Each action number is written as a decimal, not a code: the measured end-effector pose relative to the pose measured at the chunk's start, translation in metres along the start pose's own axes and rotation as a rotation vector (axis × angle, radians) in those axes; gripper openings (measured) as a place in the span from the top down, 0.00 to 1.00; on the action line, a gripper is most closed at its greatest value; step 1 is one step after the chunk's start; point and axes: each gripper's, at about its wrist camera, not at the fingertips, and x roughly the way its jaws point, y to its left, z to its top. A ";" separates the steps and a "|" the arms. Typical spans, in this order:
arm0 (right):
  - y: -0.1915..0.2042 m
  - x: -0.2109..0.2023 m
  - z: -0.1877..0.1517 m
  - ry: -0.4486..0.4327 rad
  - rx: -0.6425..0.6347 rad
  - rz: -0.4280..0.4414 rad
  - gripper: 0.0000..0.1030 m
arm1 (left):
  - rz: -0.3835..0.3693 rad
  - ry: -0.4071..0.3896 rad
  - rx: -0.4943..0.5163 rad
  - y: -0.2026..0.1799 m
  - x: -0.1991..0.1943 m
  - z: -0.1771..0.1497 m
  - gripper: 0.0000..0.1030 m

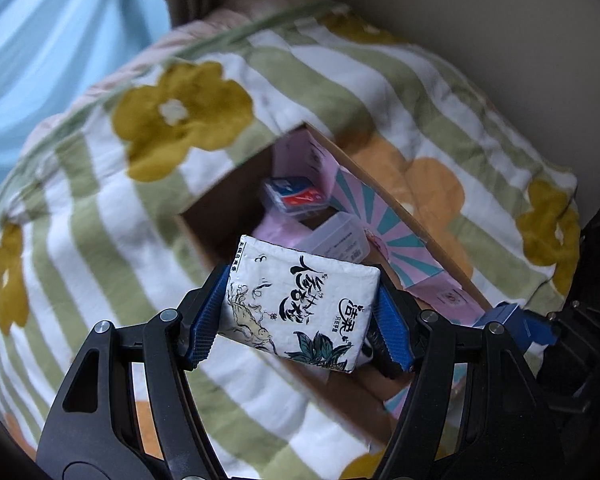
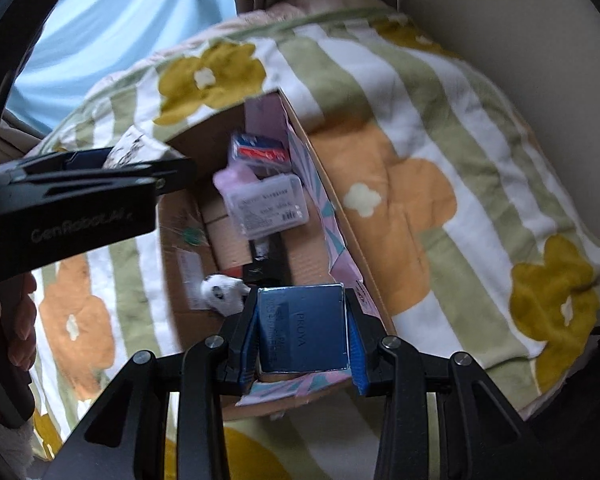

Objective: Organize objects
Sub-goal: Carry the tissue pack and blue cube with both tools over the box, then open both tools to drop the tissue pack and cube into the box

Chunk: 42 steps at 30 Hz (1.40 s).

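A: Starting at the left of the left wrist view: holding a soft white tissue pack with black calligraphy and green leaf print (image 1: 298, 306), squeezed crosswise in the left gripper (image 1: 300, 320), blue pads closed in on both ends, lower centre of the frame.

B: Hanging over the near edge of the open brown cardboard box with pink and teal lining (image 1: 404, 206), sitting on the striped floral quilt (image 1: 100, 208)?

A: Seemingly so, just above the rim. Further in, toward the frame's middle: lying on the box floor, a small clear-wrapped red and blue pack (image 1: 296, 196) and a clear plastic case with a label (image 1: 340, 236).

B: Moving right, to the other view: gripping a dark blue rectangular carton (image 2: 304, 328) in the right gripper (image 2: 300, 336), jaws narrowed onto its sides, bottom centre, over the box's near end. Beside it, lower left inside the box, a small white plush toy (image 2: 222, 292).

A: Risks from here?

B: Probably crowding: both tongs hovering close over one narrow box, so bumping each other on the way down. Also denting the soft pack, or catching it on the rim and tipping the box on the yielding quilt. Possibly dropping the carton onto the plush and leaving it tilted.
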 end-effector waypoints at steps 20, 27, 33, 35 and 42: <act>0.004 0.069 -0.002 0.024 -0.058 0.010 0.66 | -0.095 0.107 0.231 -0.048 0.110 0.017 0.36; 0.005 0.059 -0.006 -0.024 -0.037 0.074 0.18 | -0.138 0.117 0.258 -0.053 0.112 0.016 0.00; 0.016 0.055 -0.013 -0.011 -0.080 0.080 0.01 | -0.123 0.119 0.274 -0.054 0.111 0.015 0.00; 0.017 0.055 -0.014 -0.005 -0.076 0.080 0.01 | -0.120 0.124 0.276 -0.052 0.110 0.016 0.00; 0.016 0.045 -0.015 -0.013 -0.063 0.076 0.01 | -0.118 0.118 0.272 -0.050 0.100 0.014 0.00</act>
